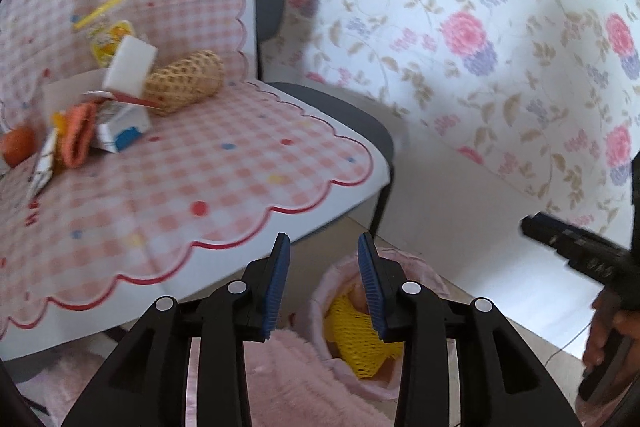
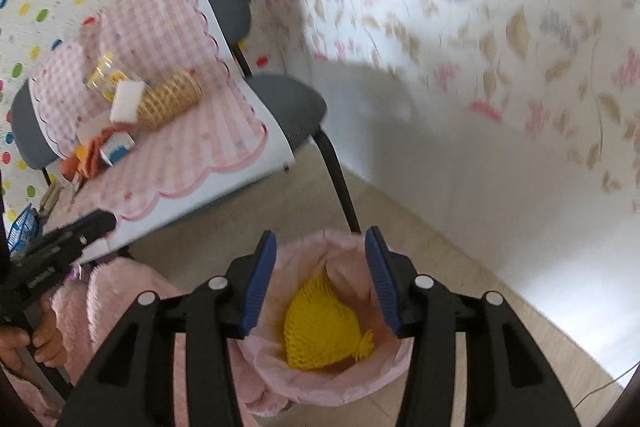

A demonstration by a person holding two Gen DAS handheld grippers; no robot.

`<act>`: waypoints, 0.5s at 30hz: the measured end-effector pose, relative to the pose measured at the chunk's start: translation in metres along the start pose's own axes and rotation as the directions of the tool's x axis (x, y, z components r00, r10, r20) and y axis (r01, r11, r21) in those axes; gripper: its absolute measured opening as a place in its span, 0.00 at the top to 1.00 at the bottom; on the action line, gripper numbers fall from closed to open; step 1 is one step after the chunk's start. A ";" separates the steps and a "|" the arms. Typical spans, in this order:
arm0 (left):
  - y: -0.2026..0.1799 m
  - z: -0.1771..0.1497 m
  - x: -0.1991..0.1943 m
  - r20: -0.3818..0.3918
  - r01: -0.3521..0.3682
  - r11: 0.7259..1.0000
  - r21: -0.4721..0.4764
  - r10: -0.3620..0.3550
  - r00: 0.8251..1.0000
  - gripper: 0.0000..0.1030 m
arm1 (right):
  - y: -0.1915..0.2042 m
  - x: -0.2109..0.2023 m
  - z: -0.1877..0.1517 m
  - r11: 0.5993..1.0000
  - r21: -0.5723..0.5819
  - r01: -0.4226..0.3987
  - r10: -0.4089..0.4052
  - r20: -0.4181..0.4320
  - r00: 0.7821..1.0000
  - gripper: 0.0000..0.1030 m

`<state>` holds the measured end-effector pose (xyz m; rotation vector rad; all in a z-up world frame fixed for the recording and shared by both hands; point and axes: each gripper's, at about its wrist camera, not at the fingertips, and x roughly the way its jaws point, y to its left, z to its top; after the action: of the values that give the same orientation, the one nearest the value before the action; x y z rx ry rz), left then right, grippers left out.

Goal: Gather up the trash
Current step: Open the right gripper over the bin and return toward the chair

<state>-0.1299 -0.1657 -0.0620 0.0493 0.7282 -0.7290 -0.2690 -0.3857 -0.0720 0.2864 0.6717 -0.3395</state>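
Observation:
A pink-lined trash bin [image 2: 344,383] stands on the floor with a yellow foam net [image 2: 320,327] inside; both also show in the left wrist view, the bin [image 1: 320,311] and the net [image 1: 356,339]. My right gripper [image 2: 320,275] is open and empty above the bin. My left gripper [image 1: 324,283] is open and empty near the chair's front edge. Trash lies on the chair's pink checked cloth [image 1: 224,179]: a tan foam net [image 1: 188,81], a white block [image 1: 128,65], a blue-white carton [image 1: 124,127], an orange wrapper [image 1: 78,135] and a yellow packet [image 1: 106,41].
The grey chair [image 2: 296,107] stands against a flowered wall [image 1: 480,27]. An orange fruit [image 1: 18,147] sits at the cloth's left edge. A fluffy pink rug [image 2: 120,299] lies under the chair. The right gripper's body [image 1: 584,255] shows at the right of the left wrist view.

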 end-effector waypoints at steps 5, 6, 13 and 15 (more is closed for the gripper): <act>0.020 0.002 -0.020 -0.004 -0.054 0.998 -0.028 0.053 0.999 0.60 | 0.026 -0.015 0.017 0.997 -0.059 -0.057 0.059 0.038 0.998 0.55; 0.024 0.002 -0.024 -0.002 -0.061 0.997 -0.038 0.061 0.998 0.60 | 0.032 -0.015 0.019 0.995 -0.071 -0.068 0.071 0.040 0.997 0.55; 0.076 0.008 -0.052 0.026 -0.194 0.974 -0.118 0.199 0.980 0.57 | 0.088 0.004 0.045 0.968 -0.170 -0.182 0.186 0.012 0.982 0.55; 0.093 0.010 -0.057 0.030 -0.233 0.962 -0.141 0.240 0.970 0.53 | 0.106 0.014 0.053 0.957 -0.197 -0.214 0.217 -0.007 0.976 0.55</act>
<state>-0.0956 -0.0648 -0.0370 -0.0056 0.7112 -0.4493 -0.1870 -0.3118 -0.0259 0.1659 0.6476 -0.0653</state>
